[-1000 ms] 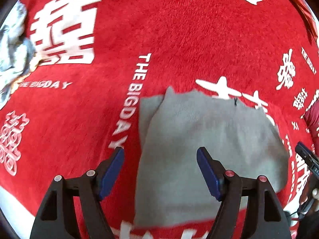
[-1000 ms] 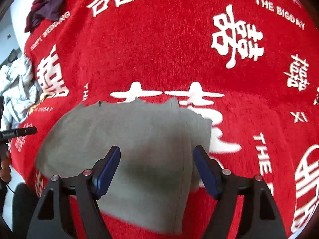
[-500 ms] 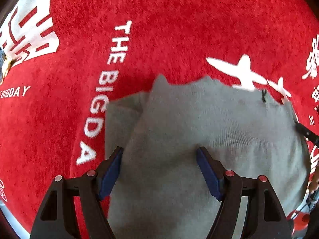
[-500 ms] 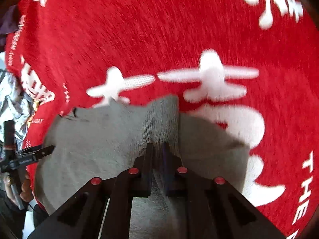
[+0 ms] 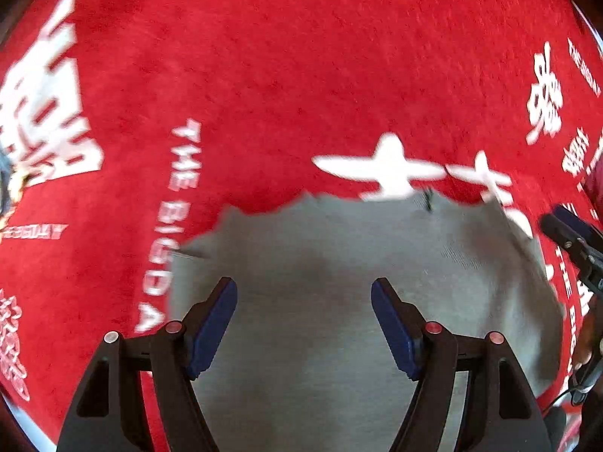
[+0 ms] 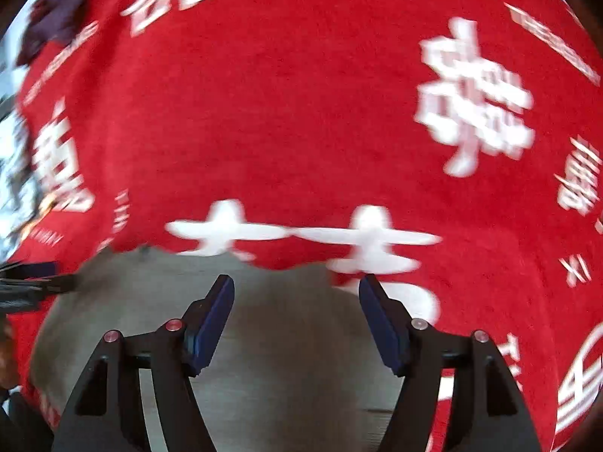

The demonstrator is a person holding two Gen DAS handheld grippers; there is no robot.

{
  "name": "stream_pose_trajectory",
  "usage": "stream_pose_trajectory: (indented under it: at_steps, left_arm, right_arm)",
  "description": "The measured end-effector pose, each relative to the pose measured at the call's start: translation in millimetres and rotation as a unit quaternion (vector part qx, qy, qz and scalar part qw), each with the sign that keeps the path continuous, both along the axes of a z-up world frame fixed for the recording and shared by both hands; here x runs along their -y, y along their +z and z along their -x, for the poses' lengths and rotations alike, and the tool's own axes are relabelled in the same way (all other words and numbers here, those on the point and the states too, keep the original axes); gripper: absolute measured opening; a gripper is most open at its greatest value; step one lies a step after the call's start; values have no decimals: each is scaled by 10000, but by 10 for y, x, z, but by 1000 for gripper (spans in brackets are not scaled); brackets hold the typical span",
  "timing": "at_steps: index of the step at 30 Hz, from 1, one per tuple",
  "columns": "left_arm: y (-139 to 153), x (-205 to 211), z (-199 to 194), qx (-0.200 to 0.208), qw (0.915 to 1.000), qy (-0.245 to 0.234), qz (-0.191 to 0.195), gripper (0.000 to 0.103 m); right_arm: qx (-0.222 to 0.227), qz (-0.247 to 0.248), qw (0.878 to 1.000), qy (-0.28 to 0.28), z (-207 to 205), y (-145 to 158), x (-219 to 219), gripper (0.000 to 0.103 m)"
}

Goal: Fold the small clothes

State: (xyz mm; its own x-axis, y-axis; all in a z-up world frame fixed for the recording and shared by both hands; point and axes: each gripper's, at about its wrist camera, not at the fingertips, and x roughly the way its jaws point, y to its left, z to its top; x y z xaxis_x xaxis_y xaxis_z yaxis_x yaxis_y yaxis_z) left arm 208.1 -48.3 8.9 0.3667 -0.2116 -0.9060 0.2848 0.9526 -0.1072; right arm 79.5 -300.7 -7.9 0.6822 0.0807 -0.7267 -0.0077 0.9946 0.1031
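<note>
Both claws spread above the folded grey knit garment (image 5: 339, 301), nothing held.

Our left gripper (image 5: 303, 324) gapes; our right gripper (image 6: 296, 320) has just reopened, empty. The cloth lies beneath and ahead of both on the red plush blanket (image 5: 301, 75); we should pinch matching edges evenly.

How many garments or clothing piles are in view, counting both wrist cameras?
3. The grey garment lies flat on the red blanket under both grippers; a dark purple pile sits at its far left corner; a pale crumpled pile at its left edge. Others may lie out of frame.
</note>
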Motion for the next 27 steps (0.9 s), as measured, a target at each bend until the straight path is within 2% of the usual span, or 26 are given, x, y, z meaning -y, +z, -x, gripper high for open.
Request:
stream_pose_trajectory:
  at_steps: [2,4,5,6,7,8,9,11,13,15,18,20,21,22,24,25,27]
  left_arm:
    - [-218,85,-98,-361,9993,10,-46,75]
    - [-449,25,-207,-573,9974,272,-344,76]
    - [-479,-56,-249,-628,9973,373,-122,76]
    - [-446,-118,-270,-654,9967,475,22,75]
    - [-404,-139,-272,-737,9958,536,23,75]
    - [-351,-135,-244,-703,9959,558,-70,75]
    - [-250,-115,-168,-464,9966,593,-330,75]
    - [-85,-60,6,-126,9979,424,-470,75]
    - [34,20,287,-85,9997,204,-135,75]
    - [67,160,555,-68,10000,-7,-61,75]
    - [-24,474,889,-138,9994,-323,35,75]
    - [-115,611,969,-196,9993,-313,-18,75]
    - [-233,673,965,-331,9992,-210,-127,76]
    - [-328,721,968,-302,9991,-118,-265,81]
    - [-305,787,1028,-21,9990,-149,-432,82]
    - [-286,804,1026,-53,9987,-149,-477,82]
    - [-196,763,984,-304,9993,-136,-170,82]
  right_arm:
    - [-443,-462,9969,459,-148,-152,-132,72]
    - [-1006,-827,9895,625,-315,-438,-184,72]
    - [-1248,-666,9890,438,-371,-581,-168,70]
    - [-1416,-399,9891,105,-406,-712,-75,61]
    - [-1285,-613,9898,3,-379,-729,42,53]
    - [-1251,-838,9885,-113,-334,-686,120,51]
    - [-1238,-846,9885,-218,-274,-619,158,52]
    - [-781,-538,9951,-295,14,-364,231,56]
    - [-321,-577,9970,-409,426,-145,396,82]
    - [-52,-854,9940,-688,879,-68,664,83]
    - [-82,-1509,9830,-1038,1284,-200,1042,83]
    - [-244,-1984,9736,-1099,1363,-387,1185,83]
    - [-250,-2085,9718,-1072,1356,-449,1179,83]
    - [-203,-2206,9701,-987,1342,-499,1162,83]
    - [-261,-2466,9654,-805,1235,-621,1094,83]
    - [-360,-2612,9619,-725,1143,-708,1040,83]
    - [-342,-2594,9628,-671,1041,-786,944,83]
